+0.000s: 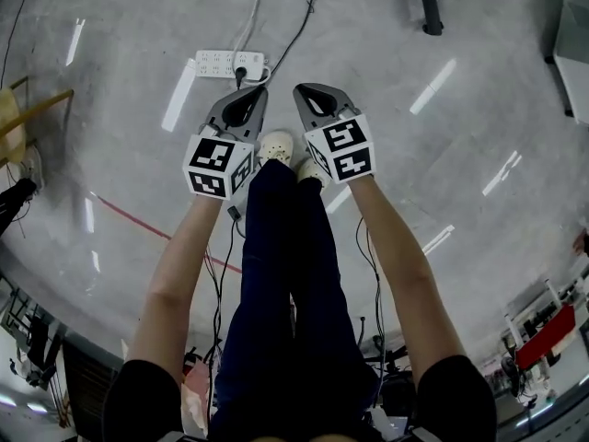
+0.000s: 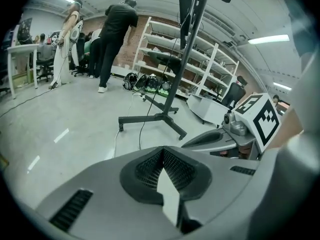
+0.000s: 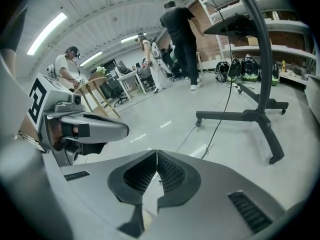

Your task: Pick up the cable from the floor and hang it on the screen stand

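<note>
I hold both grippers out over the grey floor, side by side above my shoes. My left gripper (image 1: 260,89) (image 2: 163,149) and right gripper (image 1: 298,87) (image 3: 156,152) are both shut, with nothing between the jaws. Just beyond their tips a white power strip (image 1: 229,63) lies on the floor. A black cable (image 1: 296,32) runs from it toward the top of the head view. The black screen stand (image 2: 156,118) (image 3: 251,115) stands a few steps ahead. A thin black cable (image 2: 144,117) (image 3: 223,110) hangs down its pole to the floor.
One leg of the stand (image 1: 428,4) shows at the top of the head view. White shelving (image 2: 177,66) with helmets below lines the brick wall behind the stand. Several people (image 3: 181,34) stand further off, near desks. A wooden chair (image 1: 18,118) is at my left.
</note>
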The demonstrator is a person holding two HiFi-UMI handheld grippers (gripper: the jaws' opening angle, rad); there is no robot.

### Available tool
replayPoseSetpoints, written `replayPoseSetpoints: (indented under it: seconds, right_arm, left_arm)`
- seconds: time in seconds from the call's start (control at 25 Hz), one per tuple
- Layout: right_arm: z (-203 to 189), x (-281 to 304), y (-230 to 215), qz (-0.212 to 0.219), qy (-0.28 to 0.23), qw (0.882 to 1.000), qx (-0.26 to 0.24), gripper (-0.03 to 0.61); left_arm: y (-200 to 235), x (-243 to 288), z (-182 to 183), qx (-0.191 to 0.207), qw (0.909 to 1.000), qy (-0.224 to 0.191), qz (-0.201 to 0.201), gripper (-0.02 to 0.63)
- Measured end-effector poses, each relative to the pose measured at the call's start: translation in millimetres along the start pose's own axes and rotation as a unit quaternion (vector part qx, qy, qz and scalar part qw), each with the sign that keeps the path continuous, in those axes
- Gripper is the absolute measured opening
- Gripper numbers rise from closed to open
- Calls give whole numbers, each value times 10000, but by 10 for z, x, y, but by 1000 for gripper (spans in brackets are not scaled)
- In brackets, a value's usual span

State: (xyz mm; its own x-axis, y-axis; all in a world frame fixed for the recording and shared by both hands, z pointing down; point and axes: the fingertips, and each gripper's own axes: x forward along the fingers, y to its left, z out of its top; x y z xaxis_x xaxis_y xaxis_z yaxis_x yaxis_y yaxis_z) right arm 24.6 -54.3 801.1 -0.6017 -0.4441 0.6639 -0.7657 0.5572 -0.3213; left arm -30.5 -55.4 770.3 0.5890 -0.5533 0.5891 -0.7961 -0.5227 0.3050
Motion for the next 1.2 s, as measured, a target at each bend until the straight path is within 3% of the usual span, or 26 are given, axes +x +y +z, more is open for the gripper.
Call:
replayPoseSetpoints:
  seconds: [0.56, 0.8, 1.04, 1.2]
  right_arm:
    - [-688, 1162, -361, 524, 594, 9915, -1035, 25]
    - [-1089, 1570, -395, 857, 1118, 9722, -1871, 25]
    - [-1233, 1914, -416, 1031, 1314, 9574, -2356, 26]
    - [-1365, 2150, -437, 1163, 1525, 9315, -3092, 38]
  left_arm:
    - [557, 640, -890, -364, 9990, -84, 246, 6]
    - [751, 850, -1250, -461, 9986, -93, 232, 6]
    - [950, 1010, -1510, -649, 9971, -141, 372, 6]
    - [1061, 1086, -1667, -698, 9968, -129, 374, 6]
